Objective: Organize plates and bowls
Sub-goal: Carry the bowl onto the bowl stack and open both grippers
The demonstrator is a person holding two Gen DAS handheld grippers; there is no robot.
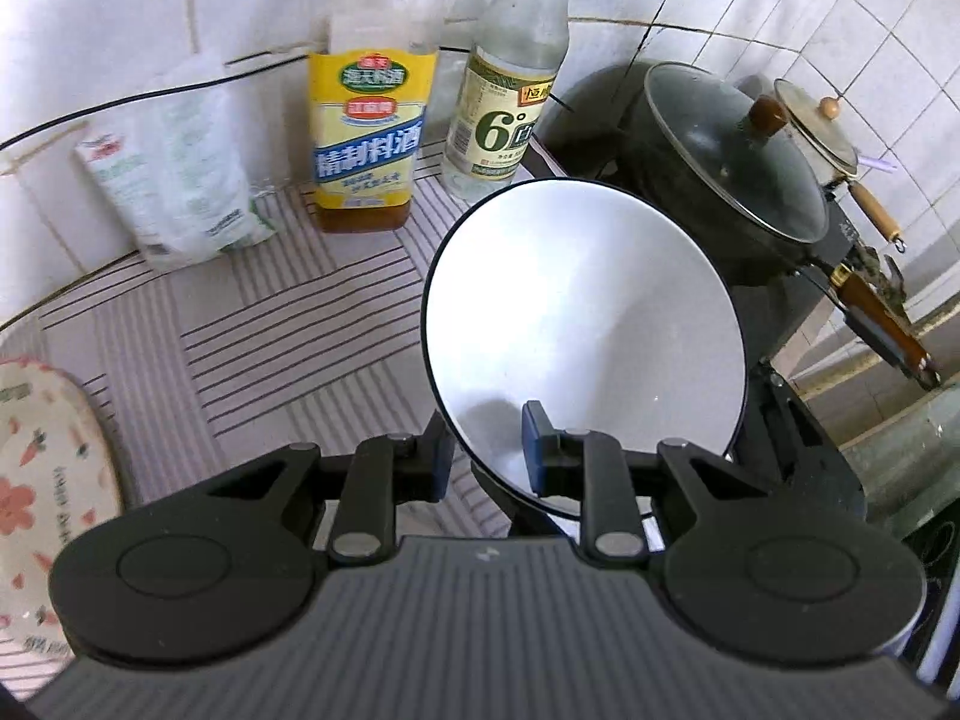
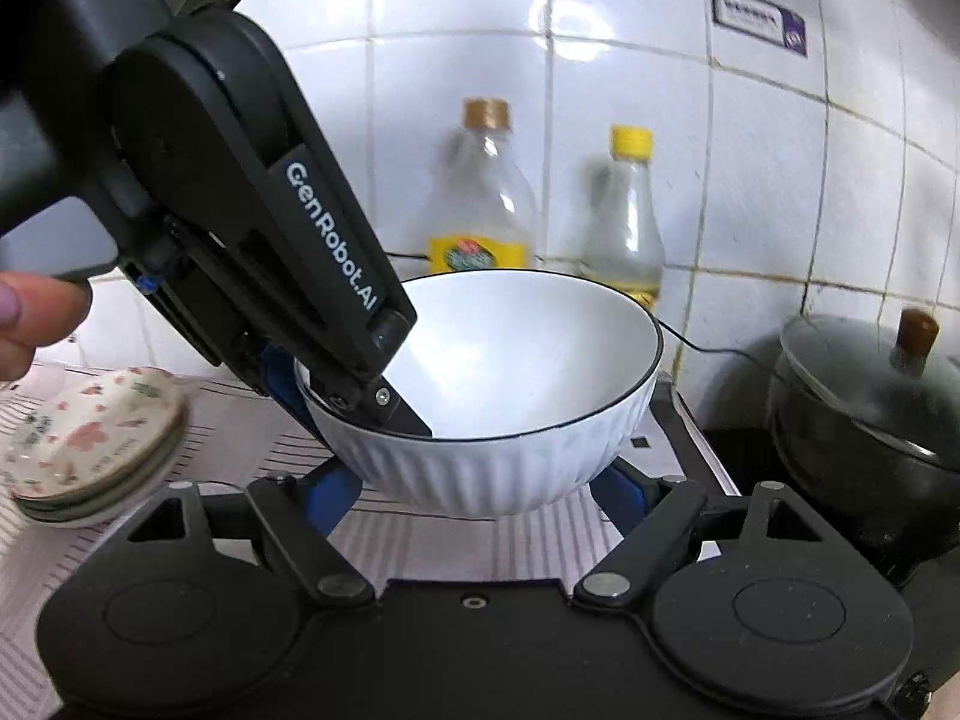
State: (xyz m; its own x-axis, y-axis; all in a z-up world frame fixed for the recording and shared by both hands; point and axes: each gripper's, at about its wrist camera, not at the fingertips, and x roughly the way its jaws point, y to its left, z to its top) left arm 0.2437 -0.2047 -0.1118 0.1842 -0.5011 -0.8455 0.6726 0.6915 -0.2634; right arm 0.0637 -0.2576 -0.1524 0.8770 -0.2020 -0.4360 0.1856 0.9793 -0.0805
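While both grippers grip it, a white bowl [image 2: 498, 384] hangs above the striped counter [image 1: 288, 330].
Left gripper [image 1: 489, 450] pinches the bowl's rim, one finger inside; right gripper [image 2: 480, 486] has its jaws spread wide, pressed against the ribbed outside. Flowered plates [image 2: 90, 450] sit stacked to the left; two bottles [image 1: 369, 126] and a lidded pot [image 2: 870, 408] stand behind.

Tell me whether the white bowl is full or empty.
Empty: the white bowl shows only a bare, clean white interior in both views, with nothing inside apart from the left tool's finger clamped over its rim.
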